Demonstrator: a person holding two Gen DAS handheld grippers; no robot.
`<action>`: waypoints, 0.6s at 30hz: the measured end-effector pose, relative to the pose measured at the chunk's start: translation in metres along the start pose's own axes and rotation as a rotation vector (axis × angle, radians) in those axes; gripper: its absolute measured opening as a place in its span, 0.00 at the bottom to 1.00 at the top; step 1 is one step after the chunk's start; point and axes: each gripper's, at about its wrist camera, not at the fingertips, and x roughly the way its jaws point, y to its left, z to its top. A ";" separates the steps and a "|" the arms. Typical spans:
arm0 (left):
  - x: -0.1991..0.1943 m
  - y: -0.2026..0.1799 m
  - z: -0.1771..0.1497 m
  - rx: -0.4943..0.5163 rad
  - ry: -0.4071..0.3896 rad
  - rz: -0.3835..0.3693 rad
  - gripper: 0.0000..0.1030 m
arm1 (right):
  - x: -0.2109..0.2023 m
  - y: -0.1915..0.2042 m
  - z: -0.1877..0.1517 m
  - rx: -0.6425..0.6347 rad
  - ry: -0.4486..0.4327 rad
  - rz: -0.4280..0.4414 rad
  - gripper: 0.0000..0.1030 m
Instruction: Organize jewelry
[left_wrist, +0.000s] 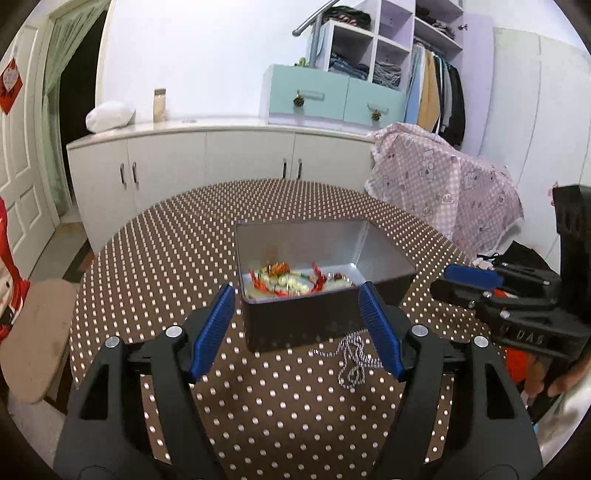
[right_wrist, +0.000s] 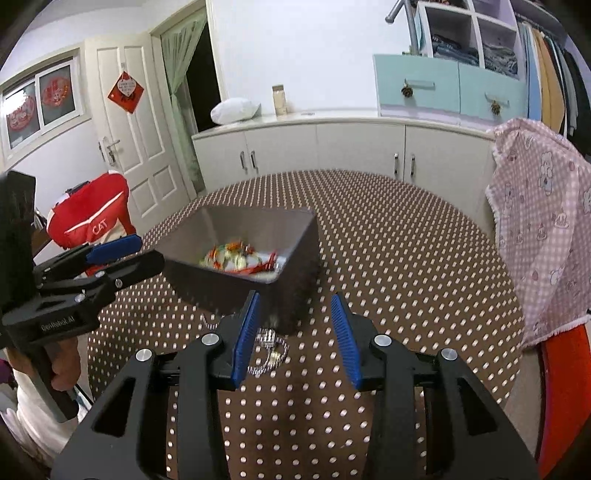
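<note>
1. The left claw (left_wrist: 297, 295), black with ribbed blue pads, stands released with its jaws wide apart and nothing clamped between them; it hangs just above the table, its pads flanking the near wall of the box
2. The right claw (right_wrist: 295, 306), of the same black and blue build, is also released, its jaws parted less widely and empty; its left pad (right_wrist: 245, 334) sits in front of the box's near corner
3. Beneath the right claw a thin silver bead chain (right_wrist: 271, 354) lies loose in a small heap on the table, just beside the box and outside it; the left wrist view shows the same chain (left_wrist: 351, 360) by the left claw's right pad
4. The dark rectangular metal box (left_wrist: 295, 325), lid off, stands on the table; a tangle of pale beads with red and orange cords (left_wrist: 295, 282) lies on its floor
5. The round table (left_wrist: 177, 251) wears a brown cloth with white dots
6. A pink checked cloth (left_wrist: 443, 195) is draped at the table's far right, with white cupboards (left_wrist: 184, 158) behind
</note>
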 end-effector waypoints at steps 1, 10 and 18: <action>0.001 0.001 -0.003 -0.006 0.011 0.002 0.67 | 0.001 0.000 -0.002 0.001 0.006 0.001 0.37; 0.026 -0.010 -0.019 -0.042 0.145 -0.039 0.67 | 0.007 -0.006 -0.014 0.037 0.042 0.001 0.37; 0.061 -0.039 -0.027 0.051 0.277 0.008 0.64 | 0.002 -0.013 -0.018 0.057 0.033 0.003 0.36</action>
